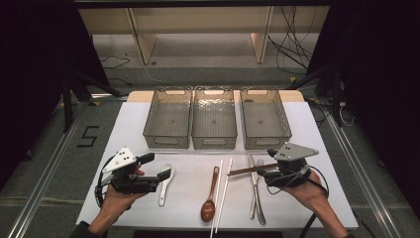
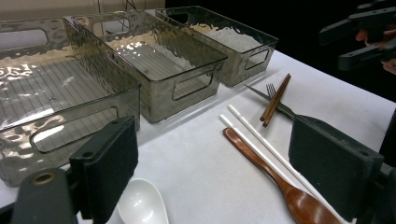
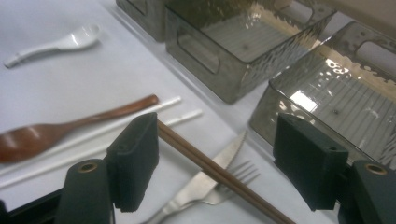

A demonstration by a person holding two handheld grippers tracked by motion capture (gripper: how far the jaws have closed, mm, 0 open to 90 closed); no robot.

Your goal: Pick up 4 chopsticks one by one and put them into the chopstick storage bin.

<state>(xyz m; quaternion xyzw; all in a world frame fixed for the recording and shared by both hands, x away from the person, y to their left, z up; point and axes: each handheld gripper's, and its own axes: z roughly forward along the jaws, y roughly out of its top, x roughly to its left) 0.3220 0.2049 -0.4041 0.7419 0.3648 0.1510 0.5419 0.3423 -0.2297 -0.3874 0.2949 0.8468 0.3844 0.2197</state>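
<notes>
My right gripper (image 1: pixel 265 162) (image 3: pixel 222 161) is open at the table's right, its jaws on either side of a pair of brown chopsticks (image 1: pixel 245 170) (image 3: pixel 205 163). The sticks touch one jaw and lie slanted over a steel knife (image 1: pixel 253 188) and fork (image 3: pixel 236 175). At the left, my left gripper (image 1: pixel 156 167) (image 2: pixel 215 168) is open just above a white ceramic spoon (image 1: pixel 163 191) (image 2: pixel 142 205). Nothing sits between its jaws. Between the grippers lie a wooden spoon (image 1: pixel 210 198) (image 2: pixel 280 182) and two white chopsticks (image 1: pixel 222 196) (image 2: pixel 261 140).
Three smoky see-through bins stand in a row behind the cutlery: left (image 1: pixel 166 140), middle (image 1: pixel 214 142), right (image 1: pixel 265 141), each with nothing in it. The white table top (image 1: pixel 307 198) ends close behind the bins and near my hands. Cables lie on the floor beyond.
</notes>
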